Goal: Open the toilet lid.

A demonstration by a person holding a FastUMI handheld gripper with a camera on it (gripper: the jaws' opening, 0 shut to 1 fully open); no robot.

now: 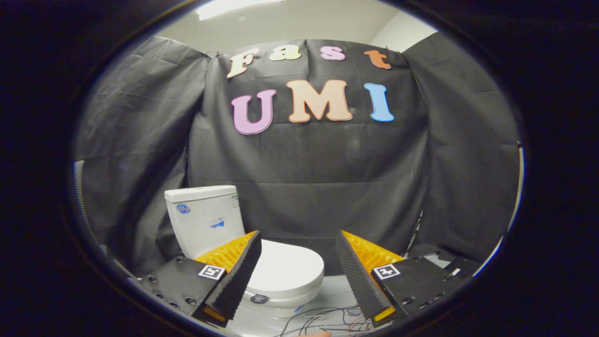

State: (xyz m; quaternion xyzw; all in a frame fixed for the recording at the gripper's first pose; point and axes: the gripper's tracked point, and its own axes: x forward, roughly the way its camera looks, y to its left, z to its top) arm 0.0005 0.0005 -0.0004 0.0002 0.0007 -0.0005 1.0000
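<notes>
A white toilet [281,276] stands on the floor ahead, below the level of my fingers, with its tank [204,217] behind it to the left against the black cloth wall. Its lid [285,267] lies flat and closed over the bowl. My gripper [298,238] is open, its two fingers spread wide with nothing between them. The left finger [236,276] overlaps the lid's left part in the picture; the lid's right part shows through the gap. The gripper hangs above and short of the toilet, not touching it.
Black cloth walls close the booth behind and on both sides. A tangle of thin wires [327,320] lies on the pale floor in front of the toilet, below the fingers. Some dark gear [444,262] sits low at the right wall.
</notes>
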